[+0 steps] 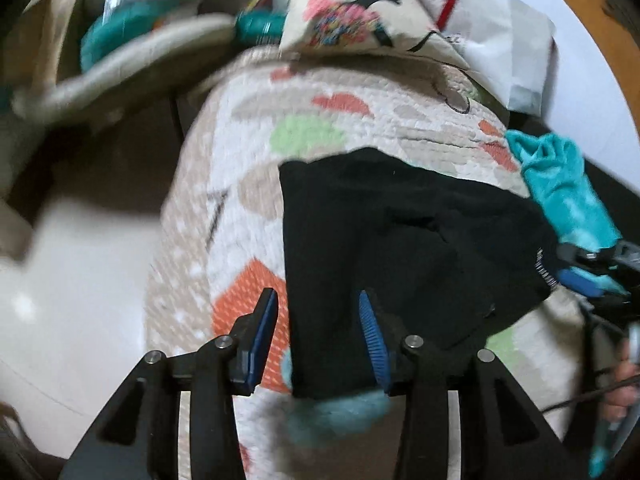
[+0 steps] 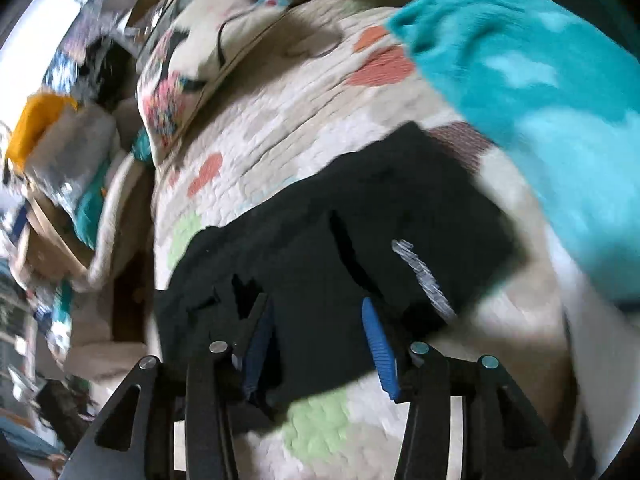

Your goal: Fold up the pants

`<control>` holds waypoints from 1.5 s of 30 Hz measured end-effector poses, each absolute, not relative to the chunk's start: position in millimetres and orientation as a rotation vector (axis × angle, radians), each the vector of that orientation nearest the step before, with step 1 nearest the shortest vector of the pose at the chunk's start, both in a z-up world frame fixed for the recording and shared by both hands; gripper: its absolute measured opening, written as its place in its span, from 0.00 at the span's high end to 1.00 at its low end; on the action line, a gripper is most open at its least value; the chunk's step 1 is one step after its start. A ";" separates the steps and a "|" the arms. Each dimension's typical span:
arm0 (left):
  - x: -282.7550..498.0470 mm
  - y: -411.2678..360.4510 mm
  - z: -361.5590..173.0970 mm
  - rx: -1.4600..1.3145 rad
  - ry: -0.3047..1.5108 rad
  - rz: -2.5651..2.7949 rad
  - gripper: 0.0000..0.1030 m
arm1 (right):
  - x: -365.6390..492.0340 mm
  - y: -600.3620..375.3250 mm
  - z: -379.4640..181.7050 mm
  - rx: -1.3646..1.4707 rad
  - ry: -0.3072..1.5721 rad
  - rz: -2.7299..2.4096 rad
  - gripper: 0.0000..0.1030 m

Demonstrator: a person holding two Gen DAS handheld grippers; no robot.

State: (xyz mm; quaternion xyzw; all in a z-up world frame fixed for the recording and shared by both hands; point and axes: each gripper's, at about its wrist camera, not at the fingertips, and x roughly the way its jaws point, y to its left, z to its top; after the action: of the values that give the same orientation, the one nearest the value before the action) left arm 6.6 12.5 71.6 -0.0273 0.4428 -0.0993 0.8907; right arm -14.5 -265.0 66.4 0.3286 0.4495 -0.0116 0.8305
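Black pants lie folded into a compact shape on a quilted bedspread with orange and green patches. My left gripper hovers over their near left edge, jaws open, with the cloth edge between the blue pads but not pinched. In the right wrist view the pants show a white print. My right gripper stands open above their near edge, nothing pressed. The right gripper also shows at the pants' right side in the left wrist view.
A teal fleece blanket lies bunched right of the pants. A patterned pillow and papers sit at the bed's far end. The bed edge drops to a pale floor on the left. Cluttered boxes stand beside it. A hand shows at right.
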 end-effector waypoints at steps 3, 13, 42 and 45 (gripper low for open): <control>-1.0 8.6 83.7 0.013 0.889 -0.185 0.59 | -29.7 -271.9 67.6 0.705 0.942 0.000 0.50; -34.3 -9.7 135.5 0.108 0.829 -0.193 0.44 | -43.6 -253.6 60.7 0.644 0.954 0.067 0.50; -40.9 -31.2 155.2 0.160 0.824 -0.203 0.43 | -49.5 -255.7 63.1 0.658 0.943 0.087 0.48; -38.3 -30.3 150.9 0.155 0.837 -0.205 0.43 | -49.2 -255.7 61.4 0.659 0.949 0.086 0.48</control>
State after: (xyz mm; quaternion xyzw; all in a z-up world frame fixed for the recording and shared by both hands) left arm -38.3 -30.3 150.9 0.0751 0.4053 -0.0995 0.9056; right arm -49.2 -255.7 61.4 0.3114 0.4483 0.0406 0.8369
